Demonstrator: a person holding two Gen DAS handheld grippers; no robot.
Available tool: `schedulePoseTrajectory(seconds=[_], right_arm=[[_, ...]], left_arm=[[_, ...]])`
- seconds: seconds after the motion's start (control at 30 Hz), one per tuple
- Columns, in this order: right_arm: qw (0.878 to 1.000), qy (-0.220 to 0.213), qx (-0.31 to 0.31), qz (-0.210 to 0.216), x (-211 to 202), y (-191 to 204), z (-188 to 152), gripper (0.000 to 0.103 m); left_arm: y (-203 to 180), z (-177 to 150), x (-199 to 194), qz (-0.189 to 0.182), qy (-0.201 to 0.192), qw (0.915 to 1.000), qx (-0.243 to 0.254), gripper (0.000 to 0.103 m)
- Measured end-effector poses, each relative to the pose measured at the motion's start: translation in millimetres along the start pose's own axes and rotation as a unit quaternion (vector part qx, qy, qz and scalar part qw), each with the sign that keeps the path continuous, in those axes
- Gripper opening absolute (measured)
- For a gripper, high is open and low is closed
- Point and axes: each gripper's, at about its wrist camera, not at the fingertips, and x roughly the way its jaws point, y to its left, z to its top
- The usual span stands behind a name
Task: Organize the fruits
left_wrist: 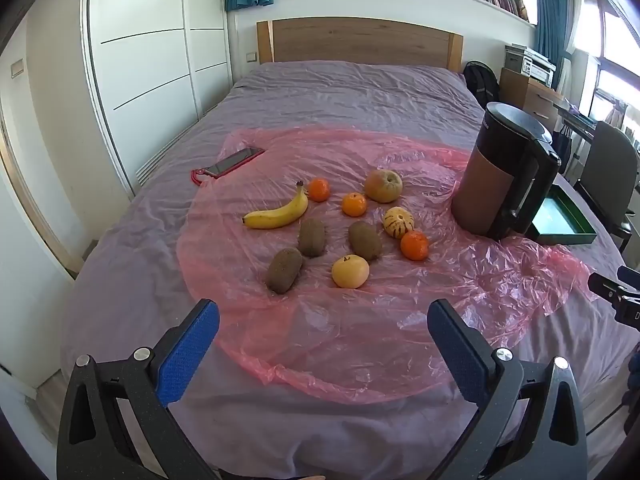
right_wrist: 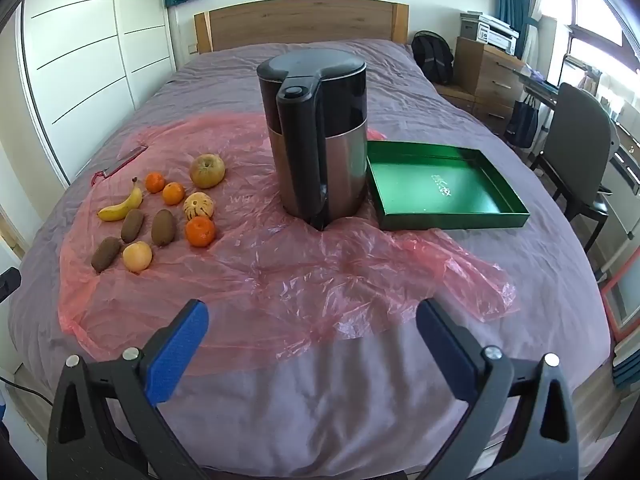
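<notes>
On the bed (left_wrist: 360, 92), both your grippers hang wide open and empty, angled down at a pink plastic sheet (left_wrist: 360, 340) where the fruit lies loose. From your left gripper (left_wrist: 324, 320) the cluster sits dead ahead at twelve o'clock: the nearest kiwi (left_wrist: 284, 271) at about eleven, its long axis running from seven to one, and the pale round fruit (left_wrist: 350, 271) just past twelve, apart from it. The banana (left_wrist: 278, 214) lies further back at eleven, stem toward one. From your right gripper (right_wrist: 312, 320) the same fruit lies off at ten o'clock, well apart, so the left looks the nearer hand for a first pick. The green tray (right_wrist: 452, 214), the likely destination, sits at one o'clock from the right gripper, empty, its near wall facing you. The kettle (right_wrist: 320, 140) stands between fruit and tray, just beside the tray's left wall; a carry across would probably need to pass in front of it. Open sheet lies between both grippers and the fruit. A phone (left_wrist: 234, 162) rests at the sheet's far left edge.
</notes>
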Motion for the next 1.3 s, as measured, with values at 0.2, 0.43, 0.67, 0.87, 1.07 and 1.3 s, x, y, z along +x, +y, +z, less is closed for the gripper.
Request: schedulePoseTrajectory(seconds=[0.2, 0.43, 0.67, 0.87, 1.07, 1.3], right_arm=[[1.000, 0.000, 0.000, -0.001, -1.7, -0.3, -0.2, 0.103], [1.000, -0.002, 0.004, -0.002, -2.2, -0.3, -2.1, 0.103], [1.000, -0.007, 0.008, -0.005, -3.5, -3.4, 2.0, 0.103], [1.000, -0.011, 0.008, -0.004, -3.7, -3.1, 1.3, 0.103], [0.999, -0.034, 0.022, -0.010, -8.3, -5.8, 3.7, 0.103], [0.999, -0.044, 0.031, -0.001, -10.2, -8.3, 6.2, 0.103]], left_arm=[[0.4, 0.0, -3.2, -0.012, -0.005, 0.9999, -0.001, 0.102], [-5.9, -1.7, 0.1, -0.021, -0.005, 0.9998, 0.003, 0.102], [-5.3, 0.3, 5.0, -0.032, 0.016, 0.9993, 0.008, 0.102], [-2.9, 3.6, 0.2, -0.033, 0.005, 0.9993, 0.014, 0.102], [-4.0, 5.2, -0.7, -0.029, 0.004, 0.9992, 0.026, 0.102], [-2.7, 6.1, -1.9, -0.030, -0.002, 0.9992, 0.027, 0.102]])
